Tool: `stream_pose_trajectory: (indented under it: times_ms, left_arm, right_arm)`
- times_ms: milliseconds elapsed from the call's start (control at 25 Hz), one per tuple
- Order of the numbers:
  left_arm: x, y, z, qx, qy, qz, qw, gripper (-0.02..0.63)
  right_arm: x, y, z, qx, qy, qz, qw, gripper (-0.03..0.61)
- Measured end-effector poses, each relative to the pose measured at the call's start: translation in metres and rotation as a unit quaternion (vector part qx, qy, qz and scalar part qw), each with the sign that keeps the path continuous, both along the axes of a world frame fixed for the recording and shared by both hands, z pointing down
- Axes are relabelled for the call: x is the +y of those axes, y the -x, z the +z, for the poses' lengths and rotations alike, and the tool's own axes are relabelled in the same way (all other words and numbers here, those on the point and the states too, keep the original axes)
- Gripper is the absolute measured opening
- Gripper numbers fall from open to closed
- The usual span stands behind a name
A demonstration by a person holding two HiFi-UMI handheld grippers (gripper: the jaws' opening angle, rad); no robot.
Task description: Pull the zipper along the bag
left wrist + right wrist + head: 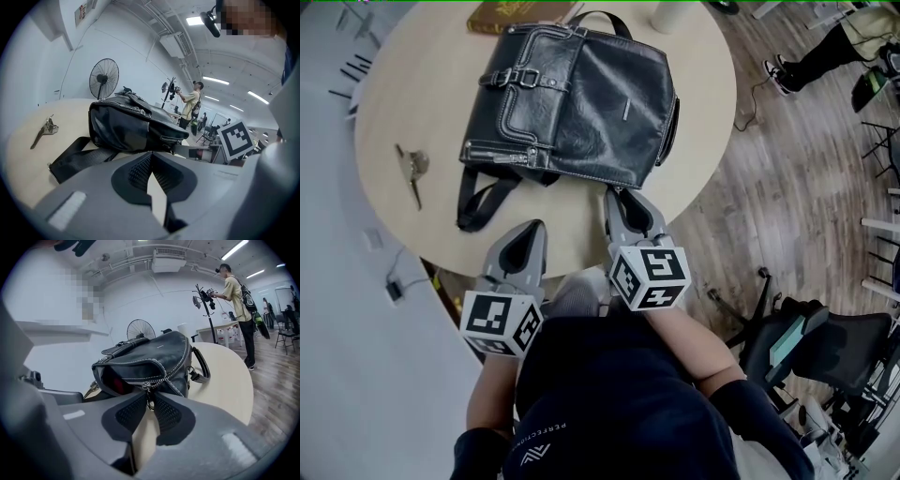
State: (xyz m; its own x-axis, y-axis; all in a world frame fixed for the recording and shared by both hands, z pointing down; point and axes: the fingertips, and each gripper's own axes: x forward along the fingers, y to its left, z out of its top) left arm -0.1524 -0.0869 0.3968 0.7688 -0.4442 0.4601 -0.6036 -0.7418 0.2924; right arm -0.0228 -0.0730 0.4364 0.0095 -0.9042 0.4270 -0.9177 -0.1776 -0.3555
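A black leather bag [581, 94] lies on the round wooden table [703, 103], its zipped edge facing me. In the right gripper view the bag [154, 355] gapes at the left, showing red lining, and its metal zipper pull [150, 402] hangs between my pads. My right gripper [619, 194] [149, 397] is at the bag's near edge, shut on that pull. My left gripper [530, 230] [151, 155] is shut with nothing in it, hovering near the table's front edge just short of the bag's loose strap [483, 202] [79, 159].
A bunch of keys [414, 169] lies on the table's left side. A book [511, 14] and a white cup [670, 14] sit at the far edge. An office chair [806, 337] stands to my right. A person [234, 291] stands across the room.
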Motion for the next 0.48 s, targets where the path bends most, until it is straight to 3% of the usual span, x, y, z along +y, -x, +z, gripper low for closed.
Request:
stream_pose_trajectory:
  times_ms: [240,480]
  left_arm:
    - [0.0037,-0.0059,-0.0004,0.002,0.0,0.009,1.0,0.018]
    - [0.0061,-0.0083,-0.001,-0.002,-0.009,0.022,0.9997,0.018]
  right_arm:
    - [0.0039,0.0068,-0.0021,0.02,0.0,-0.029,0.999,0.028]
    - [0.0062,0.0083,-0.0032,-0.003,-0.001,-0.047,0.999,0.025]
